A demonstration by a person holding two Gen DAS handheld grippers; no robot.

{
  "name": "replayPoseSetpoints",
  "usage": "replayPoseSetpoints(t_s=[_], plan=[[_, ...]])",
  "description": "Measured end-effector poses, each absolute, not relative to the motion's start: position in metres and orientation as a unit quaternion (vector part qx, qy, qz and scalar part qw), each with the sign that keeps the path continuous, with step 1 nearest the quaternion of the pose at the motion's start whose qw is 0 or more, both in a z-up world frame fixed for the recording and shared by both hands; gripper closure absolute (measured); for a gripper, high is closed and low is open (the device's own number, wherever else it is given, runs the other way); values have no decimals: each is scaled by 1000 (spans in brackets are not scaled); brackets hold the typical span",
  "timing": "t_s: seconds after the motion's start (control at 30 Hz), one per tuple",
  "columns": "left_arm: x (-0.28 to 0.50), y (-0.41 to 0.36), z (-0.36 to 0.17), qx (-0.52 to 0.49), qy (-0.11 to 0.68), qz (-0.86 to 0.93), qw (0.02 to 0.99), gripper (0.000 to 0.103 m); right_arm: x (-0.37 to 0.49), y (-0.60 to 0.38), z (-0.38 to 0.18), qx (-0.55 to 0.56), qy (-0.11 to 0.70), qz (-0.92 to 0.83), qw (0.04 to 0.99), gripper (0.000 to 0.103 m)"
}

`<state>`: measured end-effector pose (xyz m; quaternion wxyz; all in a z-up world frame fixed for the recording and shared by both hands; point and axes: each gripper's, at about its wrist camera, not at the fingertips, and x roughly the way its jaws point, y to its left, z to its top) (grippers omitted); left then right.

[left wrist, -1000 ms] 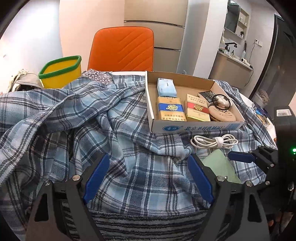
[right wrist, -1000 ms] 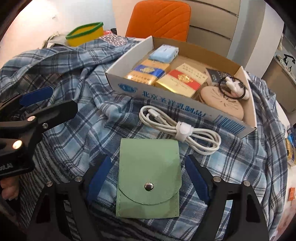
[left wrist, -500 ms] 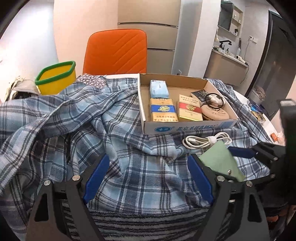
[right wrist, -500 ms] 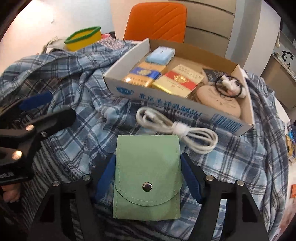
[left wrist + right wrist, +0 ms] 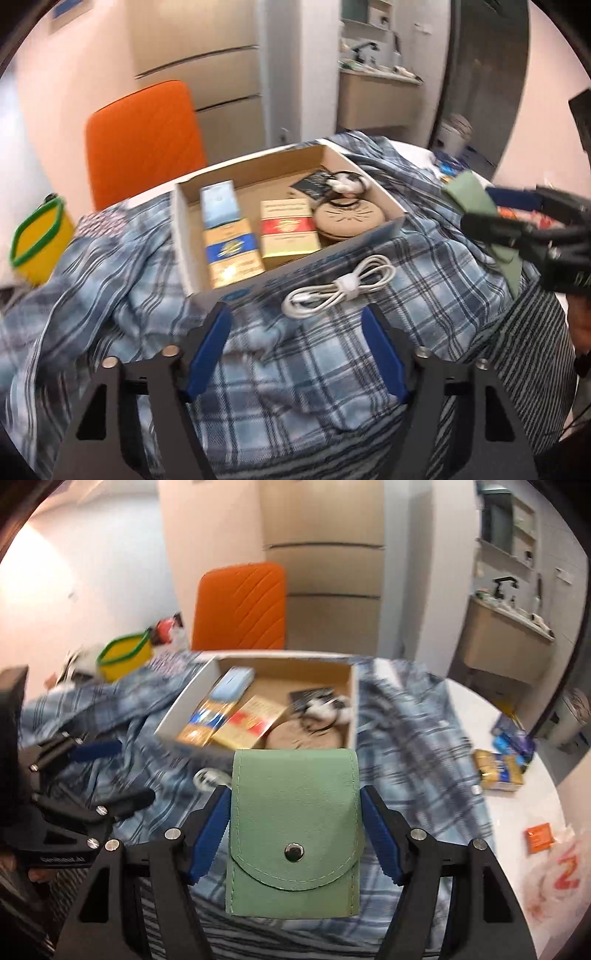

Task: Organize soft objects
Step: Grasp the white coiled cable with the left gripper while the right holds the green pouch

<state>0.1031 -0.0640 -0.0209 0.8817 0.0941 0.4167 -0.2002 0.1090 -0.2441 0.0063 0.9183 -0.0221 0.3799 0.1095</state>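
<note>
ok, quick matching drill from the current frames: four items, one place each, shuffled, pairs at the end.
Items:
1. green pouch
2. white cable
3. round tan case
4. yellow bin

Places:
A. inside the cardboard box
B. between the right gripper jaws
C. on the plaid cloth in front of the box
D. beyond the cloth, near the orange chair

Pairs: 1-B, 2-C, 3-A, 4-D

hidden: my green pouch [image 5: 295, 812] covers most of the white cable [image 5: 207, 777] | blurred: box contents [image 5: 236, 723] unreadable
</note>
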Motion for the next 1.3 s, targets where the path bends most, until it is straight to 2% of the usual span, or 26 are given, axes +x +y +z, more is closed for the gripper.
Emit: replayPoseSetpoints(t_s=[0.3, 0.43, 0.5, 0.57, 0.8, 1.23, 1.3], plan=[[130, -119, -45, 190, 448, -284, 826, 55, 112, -272, 11, 9, 365, 93, 926, 30], [142, -129, -58, 202, 458, -295, 814, 58, 111, -273, 10, 11, 363, 97, 927, 31], [146, -133, -64, 206, 469, -308, 802, 66, 111, -274, 9, 12, 363, 96, 927, 31], [149, -134, -70, 208, 481, -318, 790, 69, 111, -277, 9, 15, 363, 95, 927, 30], [164, -140, -76, 214, 483, -329, 783, 69, 116, -281, 3, 22, 372, 95, 923, 30], [178, -167, -85, 328, 493, -369, 717, 69, 118, -282, -1, 27, 381, 96, 919, 31], [181, -170, -86, 325, 498, -371, 714, 76, 119, -282, -2, 27, 383, 96, 918, 31]])
